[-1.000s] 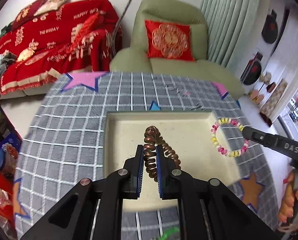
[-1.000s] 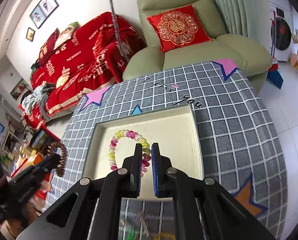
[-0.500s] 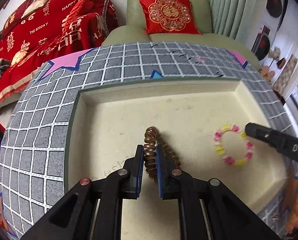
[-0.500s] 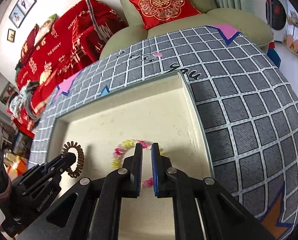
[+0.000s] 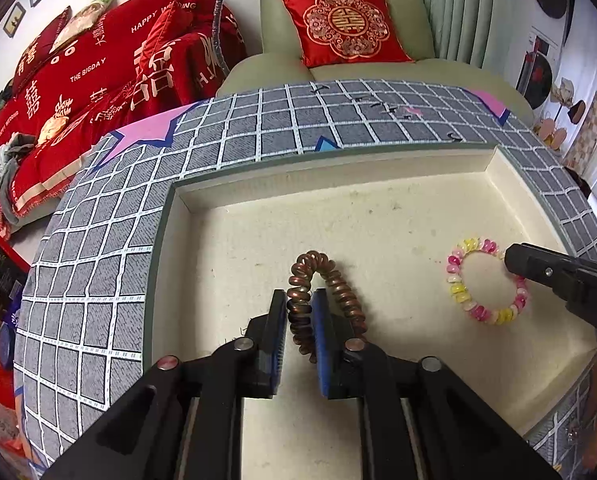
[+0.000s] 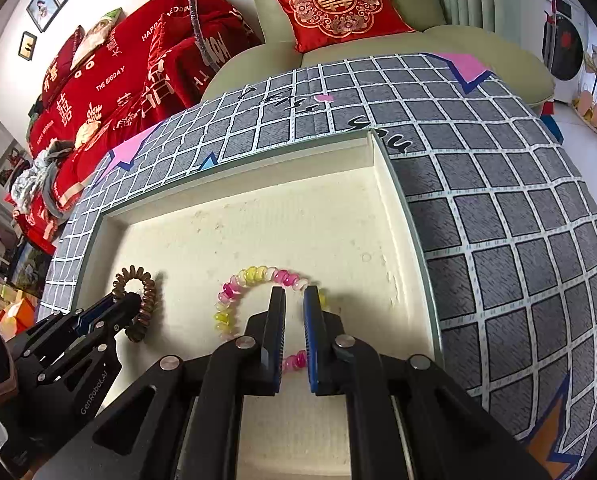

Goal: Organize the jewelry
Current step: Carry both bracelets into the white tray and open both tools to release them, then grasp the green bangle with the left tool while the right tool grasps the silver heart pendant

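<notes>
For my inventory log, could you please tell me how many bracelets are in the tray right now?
2. The brown coil bracelet is held in the left claw over the tray; the pink-yellow beaded bracelet is in the right claw.

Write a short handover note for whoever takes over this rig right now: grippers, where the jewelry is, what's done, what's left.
Left gripper: shut on the brown coil bracelet, held low inside the cream tray; whether it touches the tray floor is unclear.
Right gripper: jaws close around the pink-and-yellow bead bracelet, which looks to be resting on the tray floor to the right of the coil; grip or release is unclear.
Done: both pieces are within the tray.
Left: likely open both grippers and withdraw, leaving the bracelets apart.
</notes>
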